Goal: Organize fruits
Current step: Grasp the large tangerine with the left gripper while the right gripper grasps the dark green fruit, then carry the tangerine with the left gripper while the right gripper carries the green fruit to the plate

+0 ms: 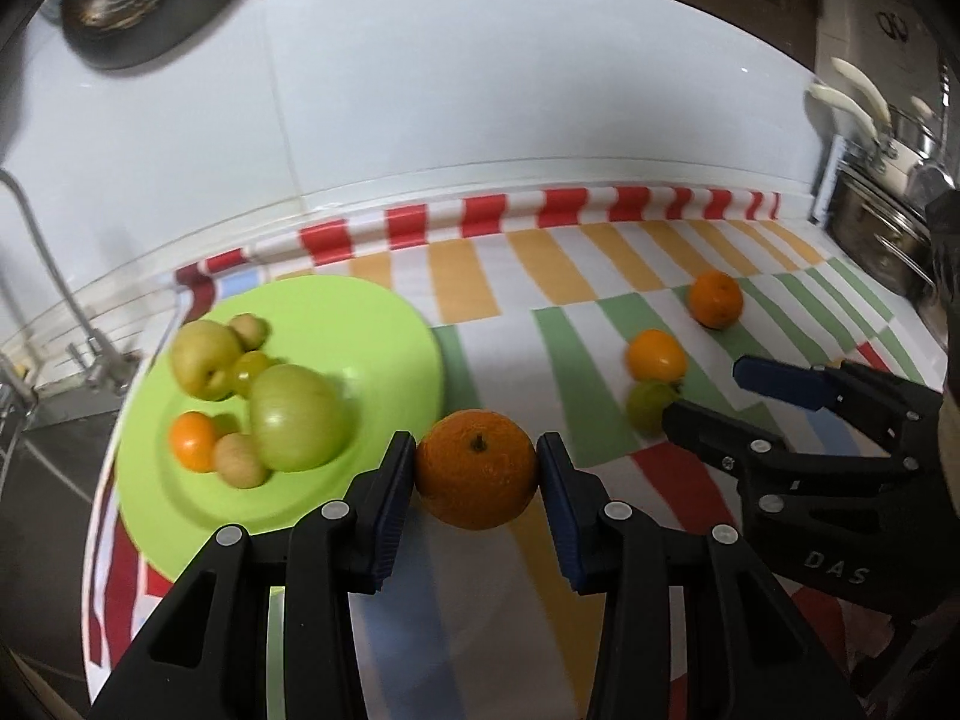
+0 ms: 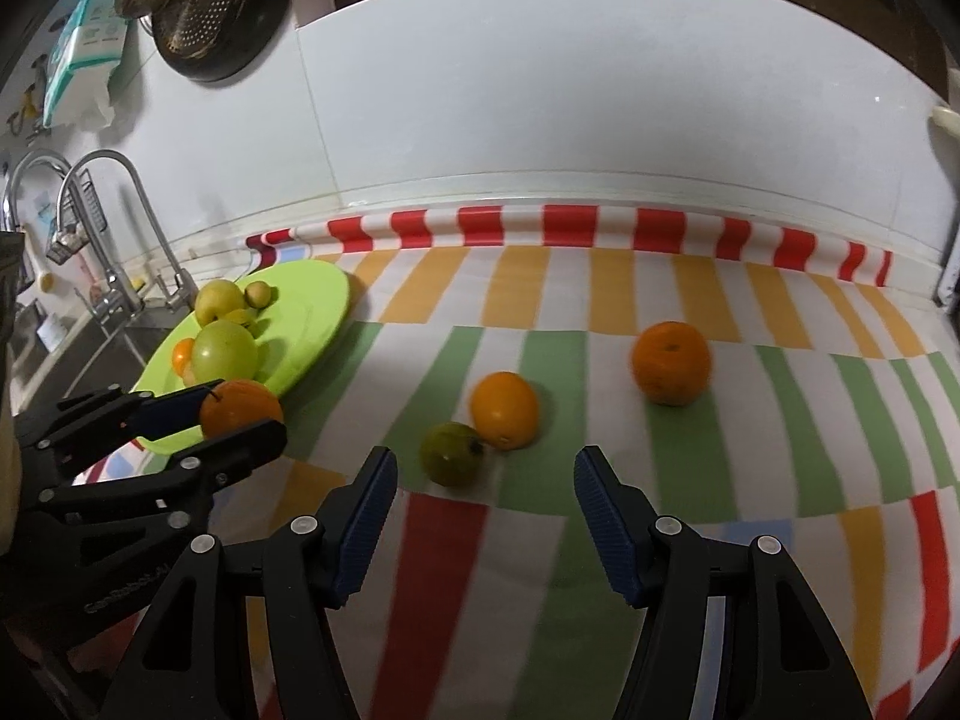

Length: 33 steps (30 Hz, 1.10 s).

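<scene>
The left hand-held gripper (image 1: 477, 471) is closed on an orange (image 1: 477, 468) — both blue pads press its sides — and holds it just beside the near edge of the green plate (image 1: 360, 324). The right wrist view shows that same orange (image 2: 240, 405) gripped at the plate's (image 2: 312, 300) rim.

On the plate lie a big green apple (image 1: 300, 417), a yellow-green apple (image 1: 204, 357), a small orange fruit (image 1: 192, 441) and a few small pale fruits, all bunched together and touching.

The right hand-held gripper (image 2: 486, 516) is wide apart and holds nothing; it hovers over the striped cloth (image 2: 690, 468) on the counter. Just ahead of it lie a green fruit (image 2: 450, 453) touching a small orange (image 2: 504, 411), with a larger orange (image 2: 671, 363) farther right, apart from the pair.

A faucet (image 2: 120, 228) stands left of the plate.
</scene>
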Each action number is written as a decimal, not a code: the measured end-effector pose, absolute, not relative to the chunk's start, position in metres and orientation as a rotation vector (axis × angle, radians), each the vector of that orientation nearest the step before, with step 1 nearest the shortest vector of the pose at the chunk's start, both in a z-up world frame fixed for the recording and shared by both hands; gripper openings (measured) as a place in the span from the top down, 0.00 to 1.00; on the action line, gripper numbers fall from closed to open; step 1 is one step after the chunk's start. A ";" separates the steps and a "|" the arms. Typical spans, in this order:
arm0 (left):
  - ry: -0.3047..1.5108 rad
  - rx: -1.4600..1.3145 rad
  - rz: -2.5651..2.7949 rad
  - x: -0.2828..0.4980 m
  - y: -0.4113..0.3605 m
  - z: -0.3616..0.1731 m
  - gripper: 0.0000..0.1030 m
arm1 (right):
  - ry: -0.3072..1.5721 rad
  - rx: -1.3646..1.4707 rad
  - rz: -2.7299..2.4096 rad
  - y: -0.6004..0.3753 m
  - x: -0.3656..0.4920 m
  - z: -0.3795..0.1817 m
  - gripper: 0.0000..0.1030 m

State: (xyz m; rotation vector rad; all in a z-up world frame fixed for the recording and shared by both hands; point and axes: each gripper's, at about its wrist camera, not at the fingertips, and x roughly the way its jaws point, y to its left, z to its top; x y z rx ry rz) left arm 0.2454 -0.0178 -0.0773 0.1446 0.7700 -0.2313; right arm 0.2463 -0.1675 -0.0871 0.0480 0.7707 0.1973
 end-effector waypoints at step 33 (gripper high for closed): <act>0.731 0.085 -0.215 0.213 0.007 -0.056 0.60 | 0.786 0.049 0.249 -0.140 0.239 -0.073 0.72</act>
